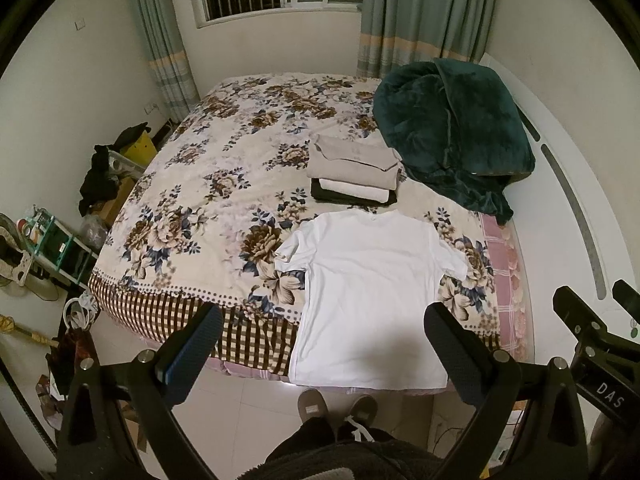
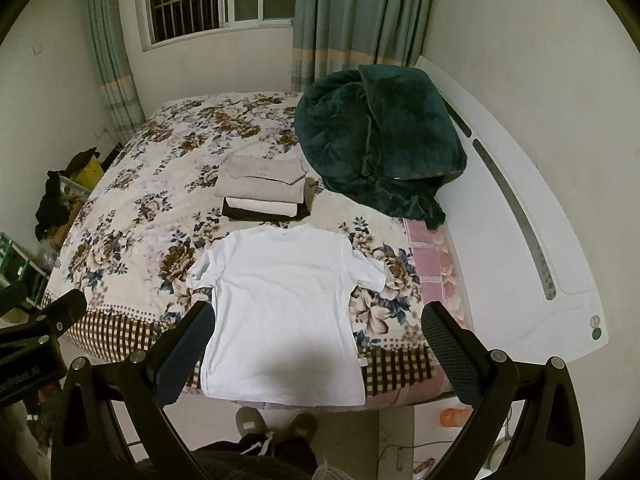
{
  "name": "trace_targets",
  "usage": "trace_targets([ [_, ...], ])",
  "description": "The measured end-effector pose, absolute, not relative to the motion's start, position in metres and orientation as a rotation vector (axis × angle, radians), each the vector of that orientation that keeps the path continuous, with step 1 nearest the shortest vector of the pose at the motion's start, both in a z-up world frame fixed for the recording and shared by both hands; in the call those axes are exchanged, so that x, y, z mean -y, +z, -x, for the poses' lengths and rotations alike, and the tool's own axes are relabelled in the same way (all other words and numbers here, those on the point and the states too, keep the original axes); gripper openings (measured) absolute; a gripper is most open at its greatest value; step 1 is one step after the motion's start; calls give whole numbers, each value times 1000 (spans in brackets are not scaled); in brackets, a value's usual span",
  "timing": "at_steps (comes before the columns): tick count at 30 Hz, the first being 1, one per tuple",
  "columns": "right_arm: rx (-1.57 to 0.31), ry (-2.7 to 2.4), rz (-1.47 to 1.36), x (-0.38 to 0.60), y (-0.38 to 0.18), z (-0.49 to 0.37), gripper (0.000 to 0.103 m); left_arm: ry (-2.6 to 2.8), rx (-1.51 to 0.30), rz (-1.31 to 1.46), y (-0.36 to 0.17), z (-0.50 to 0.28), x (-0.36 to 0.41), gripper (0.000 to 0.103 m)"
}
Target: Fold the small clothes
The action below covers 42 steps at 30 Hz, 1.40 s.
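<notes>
A white T-shirt (image 1: 368, 296) lies spread flat, collar away from me, on the near edge of the flowered bed (image 1: 208, 184); its hem hangs over the edge. It also shows in the right wrist view (image 2: 284, 312). A stack of folded clothes (image 1: 354, 168), beige on top of white and black, sits just behind it, and shows in the right wrist view (image 2: 262, 186). My left gripper (image 1: 322, 334) is open and empty, held high above the shirt's hem. My right gripper (image 2: 316, 334) is open and empty, at the same height beside it.
A dark green blanket (image 1: 452, 132) is heaped at the bed's far right against the white headboard (image 1: 576, 216). Boxes, a rack and dark clothes (image 1: 96, 184) crowd the floor left of the bed. My slippered feet (image 1: 338, 408) stand on the tiles. An orange object (image 2: 454, 416) lies on the floor.
</notes>
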State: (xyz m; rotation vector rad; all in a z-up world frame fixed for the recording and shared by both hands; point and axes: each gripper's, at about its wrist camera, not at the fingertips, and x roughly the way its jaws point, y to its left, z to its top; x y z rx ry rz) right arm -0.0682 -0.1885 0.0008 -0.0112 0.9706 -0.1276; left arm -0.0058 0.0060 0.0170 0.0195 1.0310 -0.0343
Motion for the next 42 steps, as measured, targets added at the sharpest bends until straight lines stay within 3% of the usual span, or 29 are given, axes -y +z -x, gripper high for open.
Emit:
trace_targets([
  [42, -927, -111, 12, 182, 24, 73, 103, -33, -984, -25, 39, -1, -4, 103],
])
